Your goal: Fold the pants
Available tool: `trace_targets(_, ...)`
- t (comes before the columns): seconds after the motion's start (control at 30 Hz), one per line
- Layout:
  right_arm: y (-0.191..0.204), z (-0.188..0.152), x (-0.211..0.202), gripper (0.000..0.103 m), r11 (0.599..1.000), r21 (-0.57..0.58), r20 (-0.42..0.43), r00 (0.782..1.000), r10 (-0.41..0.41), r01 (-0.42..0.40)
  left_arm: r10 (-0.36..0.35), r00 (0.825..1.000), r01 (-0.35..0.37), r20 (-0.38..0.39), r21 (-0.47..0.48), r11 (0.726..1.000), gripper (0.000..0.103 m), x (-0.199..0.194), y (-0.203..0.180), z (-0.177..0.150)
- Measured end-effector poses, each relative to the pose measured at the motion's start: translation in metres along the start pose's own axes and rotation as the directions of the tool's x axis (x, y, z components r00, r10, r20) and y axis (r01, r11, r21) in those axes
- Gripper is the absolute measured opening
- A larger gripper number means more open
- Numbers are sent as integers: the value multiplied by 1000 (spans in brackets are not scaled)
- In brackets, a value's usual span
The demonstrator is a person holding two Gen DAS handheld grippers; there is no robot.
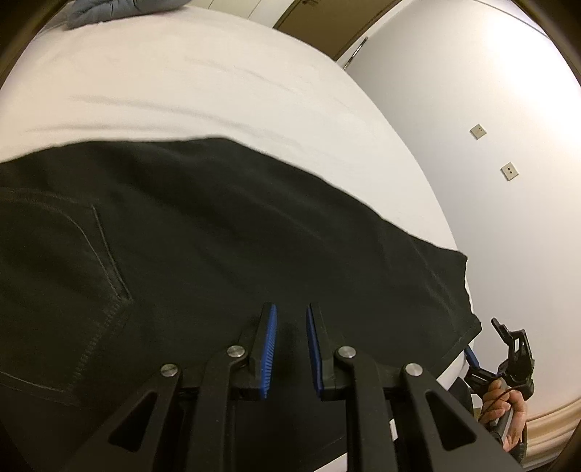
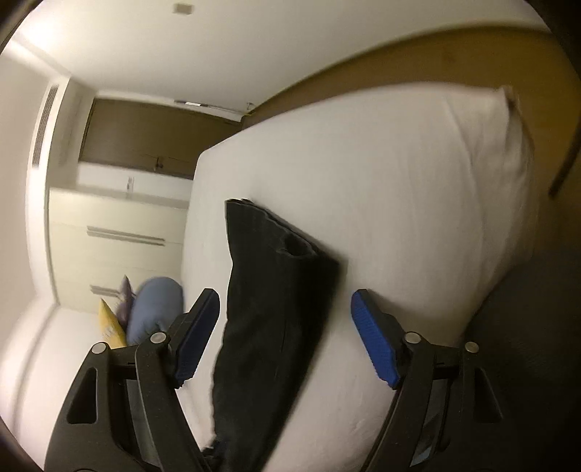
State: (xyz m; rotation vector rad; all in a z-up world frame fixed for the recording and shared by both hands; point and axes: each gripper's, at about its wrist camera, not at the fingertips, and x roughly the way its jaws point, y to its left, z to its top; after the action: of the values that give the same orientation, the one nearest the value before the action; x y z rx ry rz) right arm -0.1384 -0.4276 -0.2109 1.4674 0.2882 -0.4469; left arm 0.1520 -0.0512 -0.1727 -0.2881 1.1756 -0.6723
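Black pants [image 1: 203,232] lie flat across a white bed [image 1: 203,83], a back pocket showing at the left. My left gripper [image 1: 291,312] hovers just over the pants, its blue pads a narrow gap apart with no cloth between them. In the right wrist view the pants [image 2: 268,290] run as a long dark strip over the bed's edge [image 2: 399,203], hem end far from me. My right gripper [image 2: 285,305] is wide open, its fingers either side of the strip. The right gripper also shows in the left wrist view [image 1: 488,345], off the bed's right edge near the pants' corner.
A grey-blue garment [image 1: 120,9] lies at the bed's far end. In the right wrist view a blue bundle [image 2: 156,308] and a yellow item [image 2: 110,323] lie by white cabinets [image 2: 116,232]. A white wall with sockets [image 1: 477,130] stands right of the bed.
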Motion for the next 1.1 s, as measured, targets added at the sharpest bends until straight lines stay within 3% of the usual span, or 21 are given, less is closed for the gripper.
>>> trace_targets(0.13, 0, -2, 12, 70, 999, 29, 9, 1000, 25, -25, -22, 999, 21, -27, -54, 998, 17, 13, 11, -7)
trace_targets(0.23, -1, -2, 22, 60, 997, 44, -3, 998, 63, -63, -51, 998, 48, -31, -100, 994, 15, 13, 20, -5)
trace_targets(0.33, 1, -3, 36, 45, 996, 46, -3, 997, 77, -77, -44, 998, 40, -41, -91, 995, 14, 12, 22, -4)
trace_targets(0.5, 0, -1, 60, 11, 991, 94, 4, 995, 96, -96, -29, 999, 25, -38, -100, 995, 6, 19, 18, -7)
trace_targets(0.7, 16, -6, 69, 9, 998, 52, 31, 999, 36, -38, -44, 998, 40, -35, -121, 992, 3, 21, 23, -9)
trace_targets(0.87, 75, -18, 70, 9, 981, -186, 51, 998, -40, 49, -54, 998, 50, -31, -133, 990, 3, 22, 24, -10)
trace_targets(0.93, 111, -37, 71, 9, 933, -352, 41, 997, -60, 71, -60, 998, 55, -28, -137, 989, 3, 21, 27, -10)
trace_targets(0.97, 135, -57, 77, 9, 877, -473, 26, 997, -78, 80, -60, 998, 55, -28, -136, 989, 3, 19, 29, -10)
trace_targets(1.03, 172, -106, 90, 9, 715, -694, -9, 993, -121, 80, -53, 998, 49, -28, -130, 990, 3, 19, 27, -10)
trace_targets(1.07, 185, -142, 105, 9, 602, -797, -54, 986, -160, 54, -49, 998, 44, -30, -127, 991, 3, 18, 26, -10)
trace_targets(1.1, 186, -160, 110, 9, 551, -833, -77, 979, -190, 42, -49, 998, 44, -31, -125, 991, 4, 18, 24, -9)
